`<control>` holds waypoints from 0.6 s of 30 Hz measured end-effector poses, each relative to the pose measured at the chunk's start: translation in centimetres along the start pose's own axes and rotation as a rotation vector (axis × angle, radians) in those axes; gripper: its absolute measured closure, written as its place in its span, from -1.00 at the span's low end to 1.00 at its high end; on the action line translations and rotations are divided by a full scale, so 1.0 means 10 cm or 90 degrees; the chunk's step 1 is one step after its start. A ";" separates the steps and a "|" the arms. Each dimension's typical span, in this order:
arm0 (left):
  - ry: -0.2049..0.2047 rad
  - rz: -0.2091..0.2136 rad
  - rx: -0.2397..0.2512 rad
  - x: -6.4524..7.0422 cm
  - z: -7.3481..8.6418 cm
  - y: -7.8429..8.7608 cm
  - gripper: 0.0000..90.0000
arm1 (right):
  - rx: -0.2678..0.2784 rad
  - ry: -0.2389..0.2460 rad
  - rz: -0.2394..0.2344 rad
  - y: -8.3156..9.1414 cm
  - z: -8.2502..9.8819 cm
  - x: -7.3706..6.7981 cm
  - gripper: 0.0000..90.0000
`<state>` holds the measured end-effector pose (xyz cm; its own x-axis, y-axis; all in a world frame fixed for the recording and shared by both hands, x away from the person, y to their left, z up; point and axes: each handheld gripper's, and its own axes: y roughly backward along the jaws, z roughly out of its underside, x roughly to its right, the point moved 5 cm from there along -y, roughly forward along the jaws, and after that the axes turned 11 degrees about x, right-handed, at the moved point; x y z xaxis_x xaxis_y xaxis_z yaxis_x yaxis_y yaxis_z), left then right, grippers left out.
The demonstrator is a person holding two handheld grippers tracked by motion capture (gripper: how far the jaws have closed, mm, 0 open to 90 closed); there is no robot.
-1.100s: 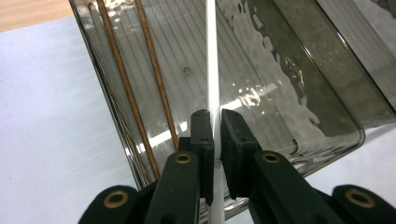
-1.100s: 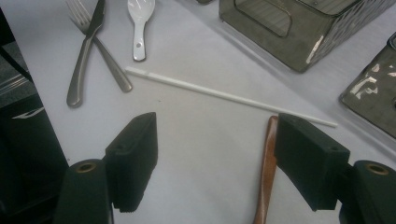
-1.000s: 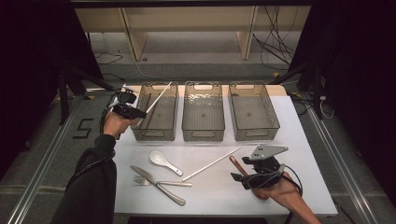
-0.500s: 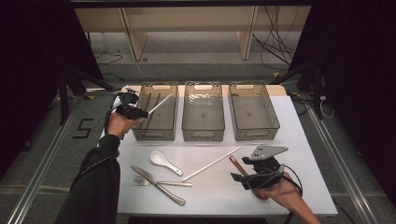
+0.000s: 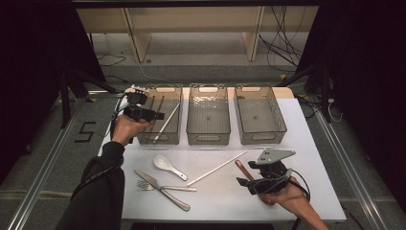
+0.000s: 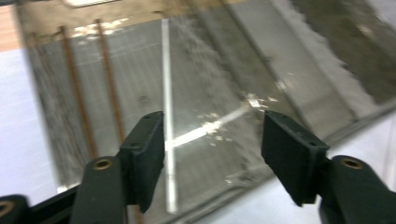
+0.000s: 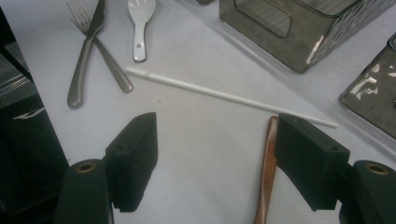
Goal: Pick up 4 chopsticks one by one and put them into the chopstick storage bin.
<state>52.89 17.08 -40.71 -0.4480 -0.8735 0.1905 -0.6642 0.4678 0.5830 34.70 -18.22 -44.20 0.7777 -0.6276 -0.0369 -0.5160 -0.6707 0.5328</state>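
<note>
High view. Left gripper [image 5: 152, 115] held over the near-left part of the left bin [image 5: 178, 91], jaws apart, nothing between them. White chopstick [image 5: 166, 122] just beyond the jaw tips, lying slanted inside that bin; two brown chopsticks [image 5: 156, 104] alongside it toward the bin's far wall. Middle bin [image 5: 208, 88] and right bin [image 5: 257, 89] apparently bare. Right gripper [image 5: 250, 182] low over the table [image 5: 306, 143], jaws apart and empty. Ahead of it: brown chopstick [image 5: 243, 169] touching or just beside one jaw, second white chopstick [image 5: 218, 168], white spoon [image 5: 168, 166], knife [image 5: 160, 189] crossed over fork [image 5: 165, 187].

Left gripper view. Jaws wide, nothing clamped. White chopstick [image 6: 166, 107] directly ahead in the bin, by the left jaw; brown chopsticks [image 6: 109, 86] further to that side. Image blurred.

Right gripper view. Jaws wide, empty. Brown chopstick [image 7: 267, 175] between the jaws, against the right one. White chopstick [image 7: 229, 96] just beyond the tips; spoon [image 7: 138, 21], knife [image 7: 86, 53] and fork [image 7: 100, 39] farther ahead to the left.

Assessment. Apparently sorting cutlery into bins: three chopsticks binned; two chopsticks, spoon, knife and fork outstanding. Less than half complete.
</note>
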 end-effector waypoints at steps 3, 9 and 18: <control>-0.023 0.027 -0.006 0.15 0.03 0.06 -0.25 | 0.002 -0.002 0.002 0.00 0.00 0.00 -0.30; -0.057 0.079 -0.007 0.47 0.18 0.17 -0.42 | 0.008 -0.003 0.007 0.01 -0.01 0.01 -0.30; -0.123 0.126 -0.049 0.87 0.42 0.16 -0.53 | 0.014 0.000 0.009 0.03 -0.03 0.01 -0.30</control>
<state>45.36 10.80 -41.41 -0.6747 -0.7212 0.1569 -0.5087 0.6084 0.6092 34.70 -18.43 -43.80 0.7704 -0.6369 -0.0288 -0.5347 -0.6700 0.5150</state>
